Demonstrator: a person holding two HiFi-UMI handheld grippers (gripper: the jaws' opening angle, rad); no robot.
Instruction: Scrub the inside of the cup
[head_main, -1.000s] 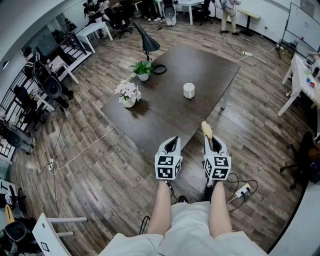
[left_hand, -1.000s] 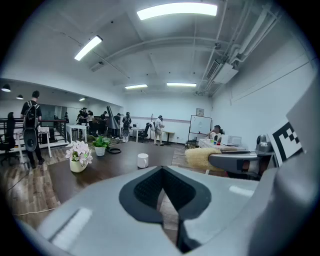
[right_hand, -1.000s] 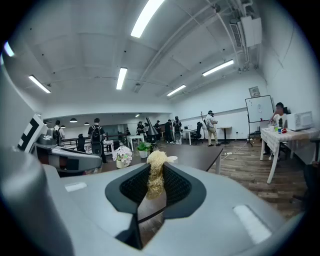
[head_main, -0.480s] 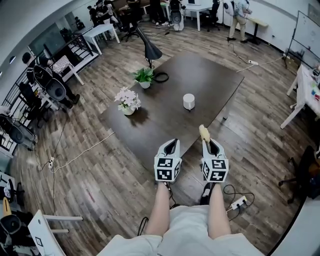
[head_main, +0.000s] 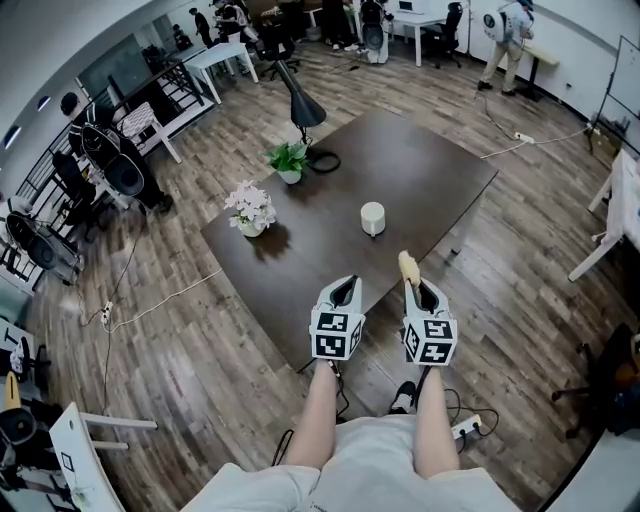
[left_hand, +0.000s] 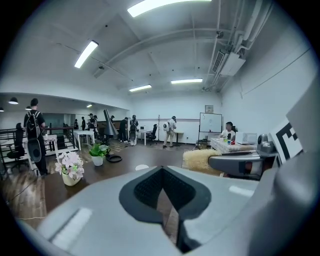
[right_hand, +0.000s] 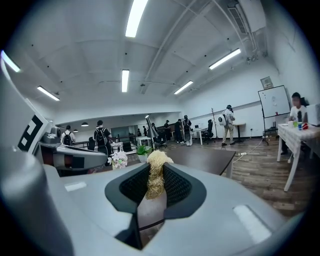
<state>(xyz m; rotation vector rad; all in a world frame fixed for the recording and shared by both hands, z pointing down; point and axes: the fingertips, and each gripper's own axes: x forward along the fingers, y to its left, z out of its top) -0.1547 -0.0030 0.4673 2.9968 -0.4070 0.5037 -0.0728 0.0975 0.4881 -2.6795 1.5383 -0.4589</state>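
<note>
The white cup (head_main: 372, 218) stands upright in the middle of the dark table (head_main: 420, 170), well beyond both grippers. It shows small and far in the left gripper view as the cup (left_hand: 141, 167). My right gripper (head_main: 417, 286) is shut on a pale yellow fibrous scrubber (head_main: 408, 266) that sticks out past its tips, over the table's near edge. In the right gripper view the scrubber (right_hand: 156, 172) stands between the pads of the right gripper (right_hand: 156, 189) and hides whatever lies straight ahead. My left gripper (head_main: 345, 287) is shut with nothing in it, level with the right one; the left gripper (left_hand: 161, 192) points at the table.
A vase of pink-white flowers (head_main: 250, 208) stands at the table's left; a potted plant (head_main: 289, 158), a black cable coil (head_main: 322, 160) and a black desk lamp (head_main: 300, 100) stand farther back. A power strip (head_main: 465, 428) lies on the wood floor by my feet. People stand far off.
The table and cup have drawn nearer in the head view as I moved forward. Both grippers kept their pose and grip.
</note>
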